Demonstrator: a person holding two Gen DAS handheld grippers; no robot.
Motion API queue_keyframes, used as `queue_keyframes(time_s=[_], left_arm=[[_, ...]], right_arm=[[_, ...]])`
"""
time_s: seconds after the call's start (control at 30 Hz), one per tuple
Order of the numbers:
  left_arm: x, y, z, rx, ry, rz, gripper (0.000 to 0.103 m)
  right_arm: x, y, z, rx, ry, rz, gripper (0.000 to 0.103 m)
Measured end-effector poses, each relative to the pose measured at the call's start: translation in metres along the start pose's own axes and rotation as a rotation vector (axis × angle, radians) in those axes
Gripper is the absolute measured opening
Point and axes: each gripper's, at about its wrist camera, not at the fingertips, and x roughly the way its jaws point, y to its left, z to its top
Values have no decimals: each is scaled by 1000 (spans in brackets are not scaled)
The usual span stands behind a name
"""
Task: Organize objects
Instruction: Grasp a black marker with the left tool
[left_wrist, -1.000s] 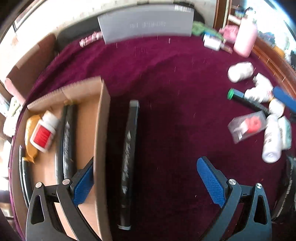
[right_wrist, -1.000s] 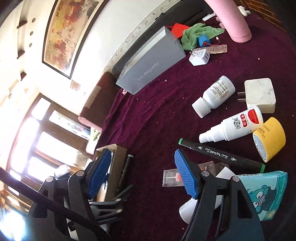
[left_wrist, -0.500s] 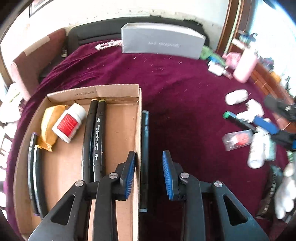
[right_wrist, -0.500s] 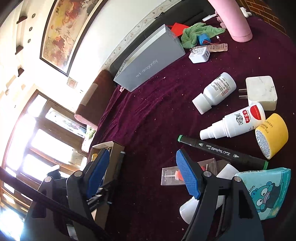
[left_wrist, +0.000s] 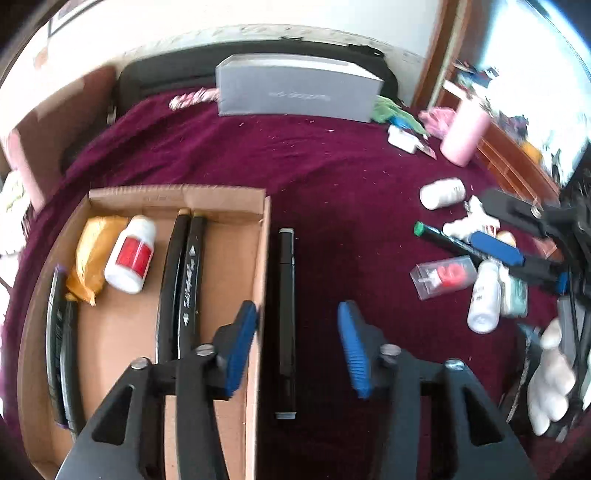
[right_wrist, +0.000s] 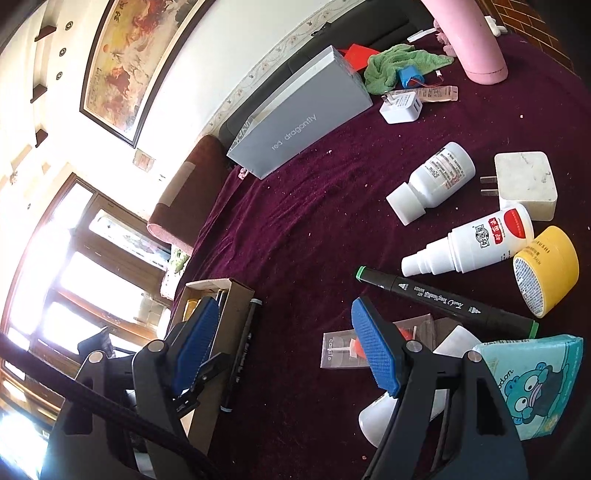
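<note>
A cardboard box (left_wrist: 236, 206) sits on the maroon cloth and holds black markers (left_wrist: 190, 280), a white bottle with a red label (left_wrist: 129, 254) and an orange packet (left_wrist: 90, 254). A black marker (left_wrist: 286, 317) lies on the cloth just outside the box's right wall. My left gripper (left_wrist: 297, 349) is open and empty, straddling that marker from above. My right gripper (right_wrist: 284, 350) is open and empty above the cloth, left of a green-tipped marker (right_wrist: 443, 295). The box (right_wrist: 225, 295) and outside marker (right_wrist: 240, 354) show at lower left in the right wrist view.
A grey carton (left_wrist: 295, 90) stands at the back, with a pink cylinder (left_wrist: 463, 134). Loose items lie right: white bottles (right_wrist: 432, 182), spray bottle (right_wrist: 476, 243), charger (right_wrist: 524, 188), yellow jar (right_wrist: 546, 269), tissue pack (right_wrist: 532, 384), clear packet (left_wrist: 443, 277).
My left gripper narrowed half a second ago and has opened wide again over the marker beside the box. The view has pulled back. The right gripper has barely moved.
</note>
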Motion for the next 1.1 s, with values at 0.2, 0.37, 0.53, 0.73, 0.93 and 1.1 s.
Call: queue_keyframes(time_s=[0.2,0.37,0.53,0.73,0.93,1.1], left_arm=[[-53,-14,-7,64,-247,-22,45],[-33,-32,-3,127,-150,-108,51],[6,-13,-3,24,-57,-45,50],[16,-17,5,65,-40,32,50],[46,-39,-4,178,87,110,52],[39,-41,-10,157,87,-2,14]], right_arm=[[2,-2,0,4,7,-6,75],[5,-2,-1,3,17,-10,75],[2,-2,-2,3,6,-13,75],[0,-6,-1,28,3,-8,75],[1,-4,-2,24,8,-14,75],[0,-4,-1,26,2,-15,75]])
